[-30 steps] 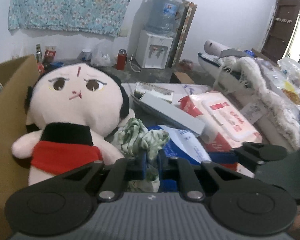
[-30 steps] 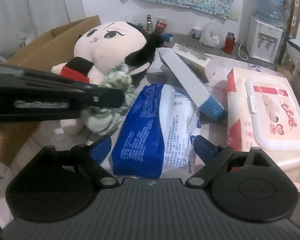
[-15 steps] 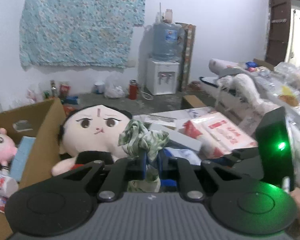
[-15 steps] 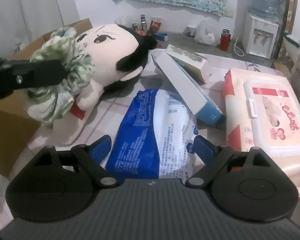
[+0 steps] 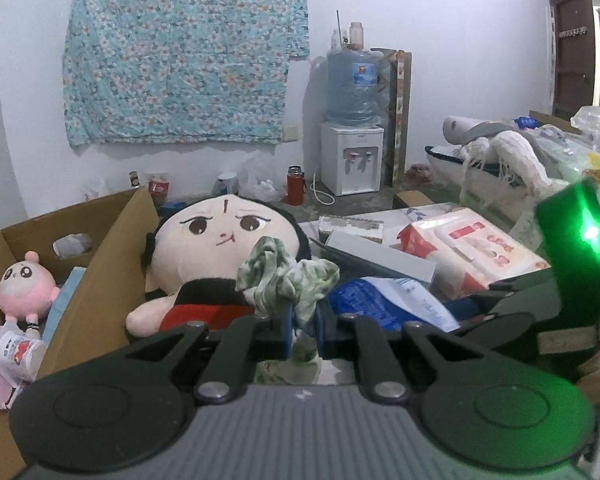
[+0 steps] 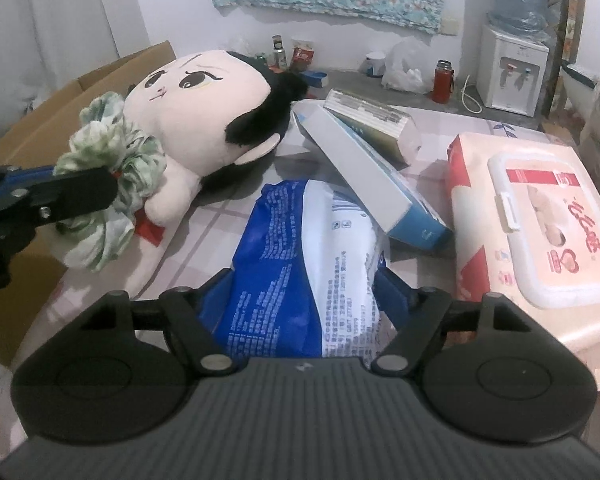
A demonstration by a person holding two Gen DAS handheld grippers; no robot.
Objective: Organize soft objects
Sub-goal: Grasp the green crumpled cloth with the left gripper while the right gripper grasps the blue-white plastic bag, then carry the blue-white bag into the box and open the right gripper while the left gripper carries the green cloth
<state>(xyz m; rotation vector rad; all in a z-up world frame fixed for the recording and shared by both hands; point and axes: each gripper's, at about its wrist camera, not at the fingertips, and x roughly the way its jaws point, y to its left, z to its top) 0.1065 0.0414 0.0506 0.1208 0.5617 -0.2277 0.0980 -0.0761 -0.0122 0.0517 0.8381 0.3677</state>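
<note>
Raised and carried toward the cardboard box (image 5: 100, 248) since a second ago, the green scrunchie (image 5: 286, 276) is clamped in the left hand-held gripper (image 5: 302, 330), seen at 9 o'clock beside the plush doll (image 6: 204, 92) in the right view. The right hand-held gripper (image 6: 300, 292) is spread around the blue pack (image 6: 296, 256) on the table (image 6: 204, 236); contact cannot be judged.

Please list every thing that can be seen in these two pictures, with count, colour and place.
plush doll: 1, cream and black, beside box
green scrunchie: 1, green-white, in left gripper
pink plush toy: 1, inside cardboard box
blue-white packet: 1, between right fingers
wet wipes pack: 1, pink, right
flat boxes: 2, white-blue, centre
water dispenser: 1, white, by wall
red flask: 1, floor
left gripper: shut
right gripper: open
</note>
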